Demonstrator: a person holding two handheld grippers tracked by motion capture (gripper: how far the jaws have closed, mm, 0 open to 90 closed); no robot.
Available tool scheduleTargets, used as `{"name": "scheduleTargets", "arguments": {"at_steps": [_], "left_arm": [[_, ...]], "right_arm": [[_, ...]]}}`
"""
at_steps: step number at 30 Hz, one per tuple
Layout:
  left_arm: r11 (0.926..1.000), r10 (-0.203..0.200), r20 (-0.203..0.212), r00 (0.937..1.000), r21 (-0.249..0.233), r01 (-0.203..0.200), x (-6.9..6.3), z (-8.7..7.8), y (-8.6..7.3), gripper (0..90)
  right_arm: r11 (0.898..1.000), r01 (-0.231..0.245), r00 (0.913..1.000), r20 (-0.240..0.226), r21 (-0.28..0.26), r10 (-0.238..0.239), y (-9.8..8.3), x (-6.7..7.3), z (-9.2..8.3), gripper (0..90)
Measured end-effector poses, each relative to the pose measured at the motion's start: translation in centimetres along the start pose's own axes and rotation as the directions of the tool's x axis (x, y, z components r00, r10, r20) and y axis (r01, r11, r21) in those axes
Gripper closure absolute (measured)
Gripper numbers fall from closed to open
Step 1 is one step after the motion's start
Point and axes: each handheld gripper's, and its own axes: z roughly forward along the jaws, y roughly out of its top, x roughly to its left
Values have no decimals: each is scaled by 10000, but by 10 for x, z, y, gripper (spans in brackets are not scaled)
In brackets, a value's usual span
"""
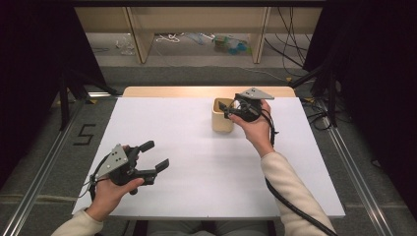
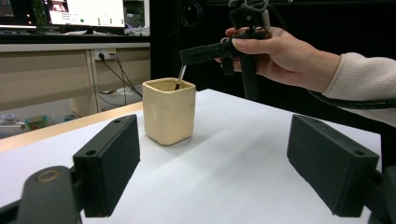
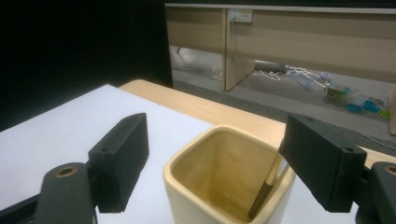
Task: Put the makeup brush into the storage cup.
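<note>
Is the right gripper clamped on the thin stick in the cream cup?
No, the right gripper's jaws stand wide apart above the cream cup, and the thin stick leans free inside it.

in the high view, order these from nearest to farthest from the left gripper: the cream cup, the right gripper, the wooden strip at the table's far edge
From the left gripper, near-left:
1. cream cup, right of centre.
2. right gripper, over the cup's right rim, just beyond.
3. wooden strip, along the far edge.

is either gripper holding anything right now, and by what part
No. The right gripper is open above the cup, where a thin stick leans free. The left gripper is open too.
</note>
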Motion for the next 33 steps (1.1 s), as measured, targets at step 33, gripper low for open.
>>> {"name": "scheduleTargets", "arguments": {"at_steps": [33], "left_arm": [[10000, 9, -59, 10000, 37, -9, 0, 1, 0, 166]], "right_arm": [[9991, 354, 9984, -454, 218, -344, -26, -8, -69, 237]]}}
